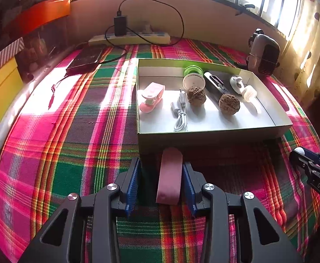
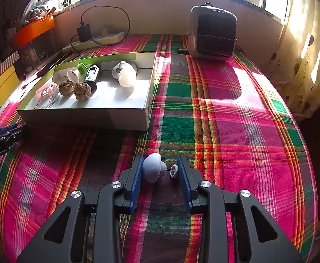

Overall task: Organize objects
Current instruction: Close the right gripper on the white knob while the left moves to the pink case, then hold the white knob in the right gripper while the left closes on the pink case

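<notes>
A plaid cloth (image 1: 72, 131) of pink, green, red and yellow stripes is covering the worktop. Inside the white box (image 1: 214, 129), a pink tape dispenser (image 1: 152, 97), two brown walnuts (image 1: 196, 95), a white cable (image 1: 180, 114) and a green-and-white spool (image 1: 193, 77) are catching sunlight. In front of the box, a dusty-pink block (image 1: 169, 175) is sitting between blue pads (image 1: 133, 179).

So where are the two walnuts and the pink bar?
Left walnut (image 1: 196, 95), left wrist view, middle of shell.
Right walnut (image 1: 229, 104), left wrist view, middle of shell.
Pink bar (image 1: 169, 175), left wrist view, its top face.
</notes>
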The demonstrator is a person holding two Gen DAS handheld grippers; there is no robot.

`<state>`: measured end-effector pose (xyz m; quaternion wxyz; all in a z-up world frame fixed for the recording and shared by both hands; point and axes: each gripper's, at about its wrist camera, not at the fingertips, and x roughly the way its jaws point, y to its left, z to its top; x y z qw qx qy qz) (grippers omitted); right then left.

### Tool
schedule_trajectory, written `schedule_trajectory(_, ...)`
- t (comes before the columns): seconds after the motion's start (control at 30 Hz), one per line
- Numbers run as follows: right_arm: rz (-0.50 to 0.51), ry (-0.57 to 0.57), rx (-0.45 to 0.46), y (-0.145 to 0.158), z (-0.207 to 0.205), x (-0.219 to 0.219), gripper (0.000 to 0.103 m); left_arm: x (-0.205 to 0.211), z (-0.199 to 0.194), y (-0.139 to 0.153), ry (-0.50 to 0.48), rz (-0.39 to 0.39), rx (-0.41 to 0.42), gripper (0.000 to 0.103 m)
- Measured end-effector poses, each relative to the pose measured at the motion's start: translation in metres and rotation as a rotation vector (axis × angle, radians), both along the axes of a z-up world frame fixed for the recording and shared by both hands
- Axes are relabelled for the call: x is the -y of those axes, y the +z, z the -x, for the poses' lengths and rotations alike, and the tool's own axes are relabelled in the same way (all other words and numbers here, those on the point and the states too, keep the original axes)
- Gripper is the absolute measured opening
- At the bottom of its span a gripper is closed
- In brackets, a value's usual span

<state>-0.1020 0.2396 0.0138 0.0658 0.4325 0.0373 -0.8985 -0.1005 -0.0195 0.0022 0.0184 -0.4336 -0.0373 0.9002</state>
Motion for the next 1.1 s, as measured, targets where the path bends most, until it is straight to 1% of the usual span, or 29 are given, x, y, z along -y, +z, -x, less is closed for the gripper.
schedule_trajectory(0.23,0.000,-0.001,0.000,0.0009,-0.0013,0.0014,0.033,0.0024,0.0034,0.0002,0.003,-0.020,0.000,0.035)
schedule_trajectory(0.37,0.000,0.000,0.000,0.0011,-0.0012,0.0012,0.033,-0.0002,0.0067,-0.0004,-0.007,0.006,-0.005,0.035)
schedule_trajectory(0.63,0.003,-0.001,0.001,0.0010,-0.0013,0.0016,0.033,-0.0015,0.0064,-0.0011,-0.010,0.020,-0.020,0.035)
schedule_trajectory(0.7,0.003,-0.001,0.001,0.0011,-0.0014,0.0019,0.033,-0.0021,0.0059,-0.0014,-0.009,0.028,-0.021,0.033)
schedule_trajectory(0.77,0.003,-0.001,0.001,0.0011,-0.0015,0.0019,0.033,-0.0007,0.0053,-0.0015,-0.005,0.028,-0.022,0.027)
schedule_trajectory(0.87,0.002,-0.001,0.001,0.0010,-0.0016,0.0020,0.033,0.0023,0.0049,-0.0015,0.004,0.022,-0.022,0.020)
schedule_trajectory(1.03,0.003,0.000,0.001,0.0010,-0.0017,0.0018,0.033,0.0026,0.0041,-0.0020,0.007,0.029,-0.024,0.016)
schedule_trajectory(1.1,0.003,0.000,0.001,0.0011,-0.0018,0.0020,0.033,0.0026,0.0039,-0.0021,0.008,0.027,-0.025,0.016)
